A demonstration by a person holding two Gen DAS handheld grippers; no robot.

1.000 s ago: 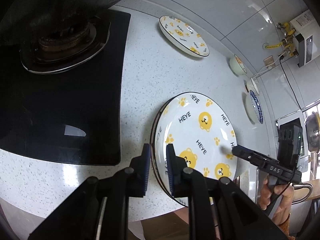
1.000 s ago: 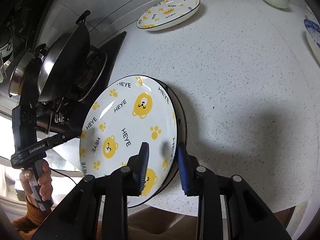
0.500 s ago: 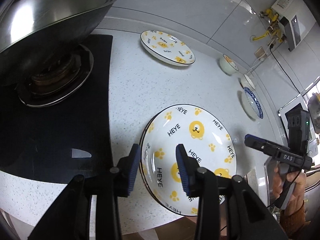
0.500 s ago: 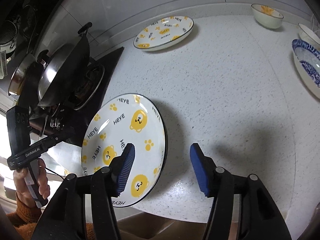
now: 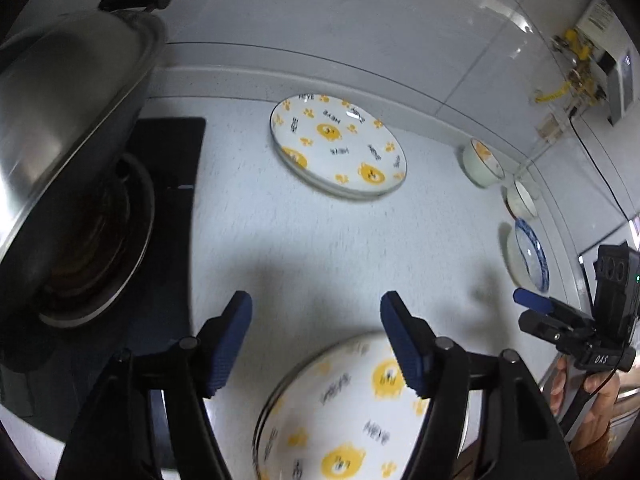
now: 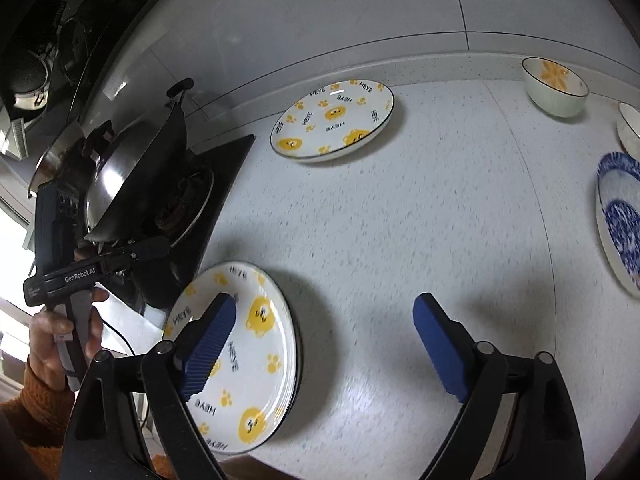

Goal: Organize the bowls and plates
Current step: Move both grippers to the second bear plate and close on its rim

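Observation:
A stack of white plates with yellow bears [image 5: 348, 412] [image 6: 256, 360] lies flat near the counter's front edge. Another bear plate [image 5: 338, 146] [image 6: 332, 120] sits alone by the back wall. My left gripper [image 5: 316, 320] hovers above and behind the stack. Its jaws are opening and nothing is between them. My right gripper [image 6: 324, 336] hangs just right of the stack, its jaws also opening and empty. Its left finger [image 6: 212, 340] only overlaps the plate in the picture. Each gripper shows at the edge of the other's view [image 5: 524, 308] [image 6: 160, 246].
A steel wok [image 5: 68, 120] [image 6: 132, 172] sits on the black hob [image 5: 168, 220] at the left. To the right stand a bowl with a yellow motif [image 5: 482, 162] [image 6: 556, 86], a small white bowl [image 5: 522, 200] and a blue-patterned plate [image 5: 528, 256] [image 6: 620, 220].
Both grippers were shut on the top bear plate's rim. They have opened wide and drawn up and back. The plate now rests on the stack.

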